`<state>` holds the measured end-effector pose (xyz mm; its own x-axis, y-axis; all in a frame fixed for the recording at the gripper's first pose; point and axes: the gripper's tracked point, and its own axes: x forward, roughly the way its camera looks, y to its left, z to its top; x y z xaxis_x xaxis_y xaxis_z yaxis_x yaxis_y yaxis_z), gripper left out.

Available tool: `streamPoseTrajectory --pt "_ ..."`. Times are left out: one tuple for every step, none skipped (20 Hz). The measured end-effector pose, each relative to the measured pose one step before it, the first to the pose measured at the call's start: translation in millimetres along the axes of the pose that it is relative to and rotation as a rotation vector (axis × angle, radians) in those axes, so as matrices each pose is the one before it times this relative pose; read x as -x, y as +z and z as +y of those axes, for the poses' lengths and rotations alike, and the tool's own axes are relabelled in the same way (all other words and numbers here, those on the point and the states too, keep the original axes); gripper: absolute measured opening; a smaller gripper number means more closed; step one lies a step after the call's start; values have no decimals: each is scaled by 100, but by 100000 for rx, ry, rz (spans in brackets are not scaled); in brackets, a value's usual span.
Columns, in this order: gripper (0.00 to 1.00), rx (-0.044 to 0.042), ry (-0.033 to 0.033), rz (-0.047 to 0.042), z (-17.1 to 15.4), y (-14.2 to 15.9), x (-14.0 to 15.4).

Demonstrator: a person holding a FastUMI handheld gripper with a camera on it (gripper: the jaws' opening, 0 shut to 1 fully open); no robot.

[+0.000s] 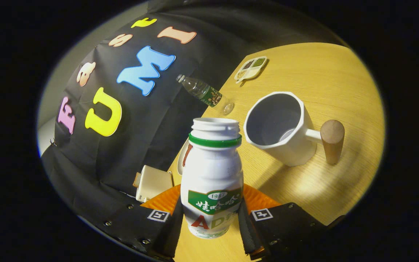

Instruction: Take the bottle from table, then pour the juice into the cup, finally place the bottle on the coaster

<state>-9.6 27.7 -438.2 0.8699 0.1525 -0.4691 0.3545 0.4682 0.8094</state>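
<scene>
1. Wooden, pale-yellow table [340,91] carries everything, and it appears strongly tilted, so the tongs seem to be rolled over toward the cup.
2. White, faceted cup with a round wooden peg handle [280,127] stands on the table beyond the tongs and to their right, its open mouth facing the camera; the inside looks empty, though the far bottom is in shadow.
3. White plastic juice bottle with a green neck ring and green label [212,178] sits between the fingers of the tongs [211,218], both pads pressing its lower body. Its long axis runs straight ahead along the fingers, uncapped mouth pointing away; the cup lies near, off that mouth's right side, so pouring probably calls for more roll that way.
4. Orange ribbed coaster [258,200] shows in slivers behind the bottle, mostly hidden by it.
5. Whether juice remains inside I cannot tell: the bottle is opaque.
</scene>
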Motion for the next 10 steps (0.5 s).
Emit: streamPoseTrajectory --pt "67 -2141 812 329 451 -24 -98" --pt "67 -1795 601 630 373 90 -129" --pt "67 -1790 750 767 238 -43 -136" --pt "67 -2188 927 743 427 -69 -170" --pt "67 -2790 1251 456 330 19 -24" --pt "67 -3303 1043 443 279 -24 -87" --pt "67 -2978 881 196 342 -34 320" --pt "67 -2611 91 -182 145 100 -3" --pt "67 -2569 243 -650 227 141 -100" --pt "67 -2666 518 -473 207 151 -76"
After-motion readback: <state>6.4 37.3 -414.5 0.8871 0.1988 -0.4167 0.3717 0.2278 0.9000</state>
